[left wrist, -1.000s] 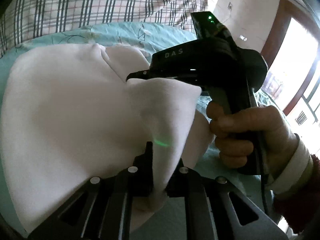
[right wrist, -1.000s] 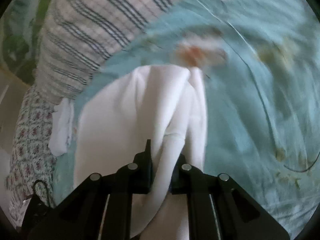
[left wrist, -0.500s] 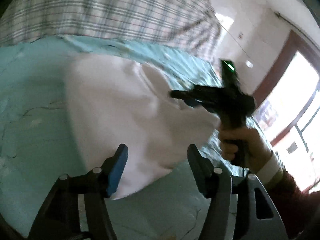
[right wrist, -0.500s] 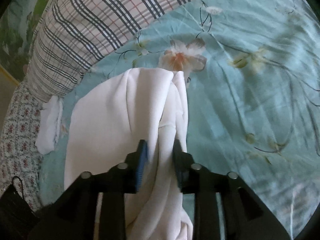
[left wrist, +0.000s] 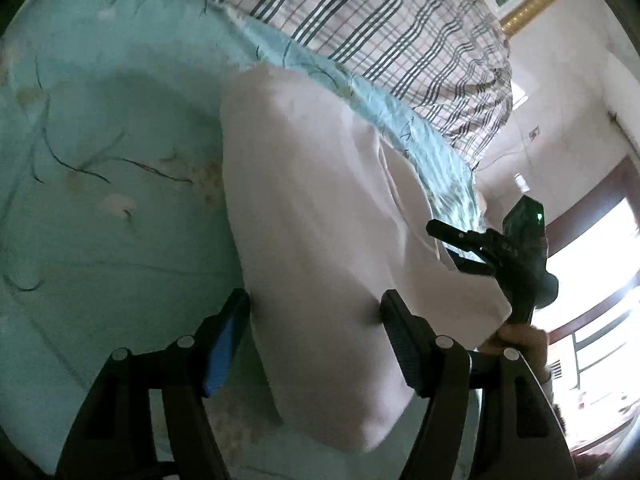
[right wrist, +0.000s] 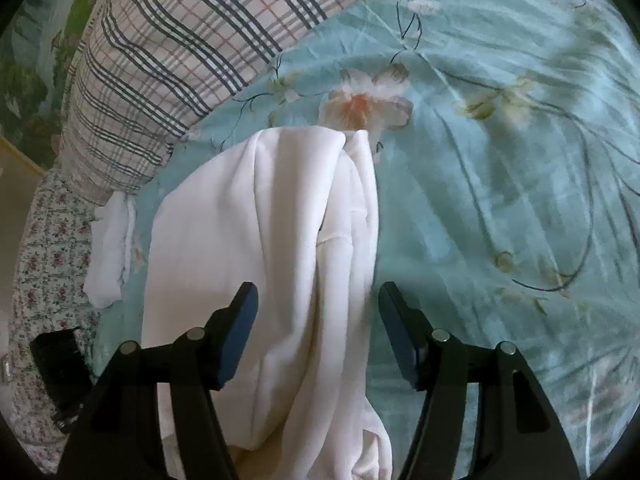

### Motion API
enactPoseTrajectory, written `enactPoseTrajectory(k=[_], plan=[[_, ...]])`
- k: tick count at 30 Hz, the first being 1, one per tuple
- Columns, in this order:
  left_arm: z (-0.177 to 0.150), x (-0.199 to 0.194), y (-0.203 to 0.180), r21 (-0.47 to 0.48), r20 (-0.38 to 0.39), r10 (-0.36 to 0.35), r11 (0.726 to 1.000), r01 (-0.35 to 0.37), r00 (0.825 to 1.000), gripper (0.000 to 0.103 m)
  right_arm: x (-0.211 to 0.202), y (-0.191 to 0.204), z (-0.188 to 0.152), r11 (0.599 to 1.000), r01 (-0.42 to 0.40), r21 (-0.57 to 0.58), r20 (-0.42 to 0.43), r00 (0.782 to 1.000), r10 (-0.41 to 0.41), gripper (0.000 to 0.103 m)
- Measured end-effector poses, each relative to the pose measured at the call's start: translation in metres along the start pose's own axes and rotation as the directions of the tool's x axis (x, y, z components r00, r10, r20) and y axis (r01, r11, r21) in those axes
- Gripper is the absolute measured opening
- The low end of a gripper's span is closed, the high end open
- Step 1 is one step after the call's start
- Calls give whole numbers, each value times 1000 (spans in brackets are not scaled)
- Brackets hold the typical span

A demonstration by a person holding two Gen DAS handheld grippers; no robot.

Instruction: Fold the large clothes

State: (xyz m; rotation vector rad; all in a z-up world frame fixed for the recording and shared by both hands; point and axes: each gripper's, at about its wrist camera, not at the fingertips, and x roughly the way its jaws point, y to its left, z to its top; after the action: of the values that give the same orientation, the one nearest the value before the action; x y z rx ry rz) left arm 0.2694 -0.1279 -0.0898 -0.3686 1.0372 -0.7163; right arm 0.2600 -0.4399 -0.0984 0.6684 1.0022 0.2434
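Observation:
A large white garment lies folded in a long bundle on a teal floral bedsheet. My left gripper hovers over its near end, jaws opening, the cloth lying below and between the fingers with no pad pressing on it. In the right wrist view the same white garment runs away from me in thick folds. My right gripper straddles it, jaws opening, pads clear of the cloth. The right gripper also shows in the left wrist view, held by a person's hand at the garment's far right edge.
A plaid pillow lies along the head of the bed, also the plaid pillow in the left view. A small white cloth sits left of the garment. A black object lies at lower left. A bright window is at right.
Both grippers let go of the white garment and their jaws spread. The left gripper swung sideways and rolled, so the garment now lies farther right in its view. The right gripper stayed put.

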Motion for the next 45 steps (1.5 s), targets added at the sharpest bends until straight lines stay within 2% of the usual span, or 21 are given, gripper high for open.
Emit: enactPoseTrajectory(k=[5, 7, 10, 11, 12, 13, 14, 15, 17, 20, 23, 26, 30, 32, 33, 34, 35, 37, 39, 42, 45], plan=[[11, 37, 16, -60, -59, -42, 997, 38, 997, 84, 12, -4, 3, 1000, -19, 21, -21, 1000, 20, 69], [15, 48, 24, -95, -71, -84, 992, 77, 994, 85, 20, -3, 3, 999, -30, 11, -40, 999, 30, 69], [24, 60, 21, -88, -90, -93, 992, 85, 992, 77, 30, 2, 3, 998, -60, -11, -68, 996, 59, 69], [27, 66, 16, -65, -108, -72, 996, 66, 992, 67, 32, 3, 3, 998, -58, -15, -70, 996, 57, 67], [29, 70, 14, -51, -116, -56, 997, 51, 992, 59, 34, 4, 3, 999, -48, -23, -81, 996, 46, 51], [31, 72, 12, -44, -115, -50, 998, 45, 992, 55, 39, 6, 2, 999, -49, -17, -104, 993, 46, 34], [32, 68, 8, -32, -105, -48, 998, 45, 993, 48, 40, 6, 1, 998, -59, -3, -111, 992, 59, 31], [30, 62, 6, -22, -96, -51, 999, 49, 994, 41, 38, 9, 0, 998, -67, 1, -106, 992, 67, 25], [27, 42, 2, -11, -74, -65, 998, 65, 995, 39, 29, 18, -4, 996, -91, 6, -87, 992, 91, 22], [16, 0, 0, 25, -37, -37, 999, 38, 999, 39, 16, 42, -17, 982, -187, 8, -68, 980, 187, 19], [4, -58, 11, 69, -13, 22, 997, -21, 1000, 39, 21, 79, -39, 966, -256, -34, -92, 963, 252, 19], [-6, -105, 34, 65, -7, 87, 994, -87, 996, 39, 41, 114, -62, 938, -343, -49, -133, 933, 335, 18], [-19, -132, 66, 46, -5, 190, 981, -189, 982, 42, 83, 152, -88, 919, -389, -61, -196, 908, 371, 18], [-28, -121, 84, 37, -24, 239, 971, -238, 971, 47, 101, 164, -98, 933, -350, -88, -222, 919, 324, 18], [-32, -115, 91, 24, -27, 261, 965, -260, 965, 56, 109, 166, -103, 947, -307, -101, -230, 933, 278, 21], [-34, -112, 96, 7, -19, 270, 963, -270, 963, 58, 116, 166, -107, 958, -267, -104, -235, 943, 237, 27], [-37, -116, 102, -25, -5, 254, 967, -254, 967, 60, 117, 163, -107, 961, -260, -94, -239, 943, 232, 30], [-37, -127, 102, -69, 15, 244, 968, -243, 970, 64, 111, 157, -107, 965, -252, -66, -234, 944, 231, 37], [-41, -140, 96, -71, 38, 275, 960, -272, 961, 64, 93, 156, -106, 975, -208, -80, -206, 960, 188, 42], [-52, -175, 80, -56, 137, 312, 950, -307, 940, 64, 56, 165, -102, 978, -150, -142, -106, 985, 136, 42], [-62, -207, 70, -38, 239, 271, 962, -269, 933, 63, 31, 184, -98, 964, -153, -219, -42, 988, 147, 42]])
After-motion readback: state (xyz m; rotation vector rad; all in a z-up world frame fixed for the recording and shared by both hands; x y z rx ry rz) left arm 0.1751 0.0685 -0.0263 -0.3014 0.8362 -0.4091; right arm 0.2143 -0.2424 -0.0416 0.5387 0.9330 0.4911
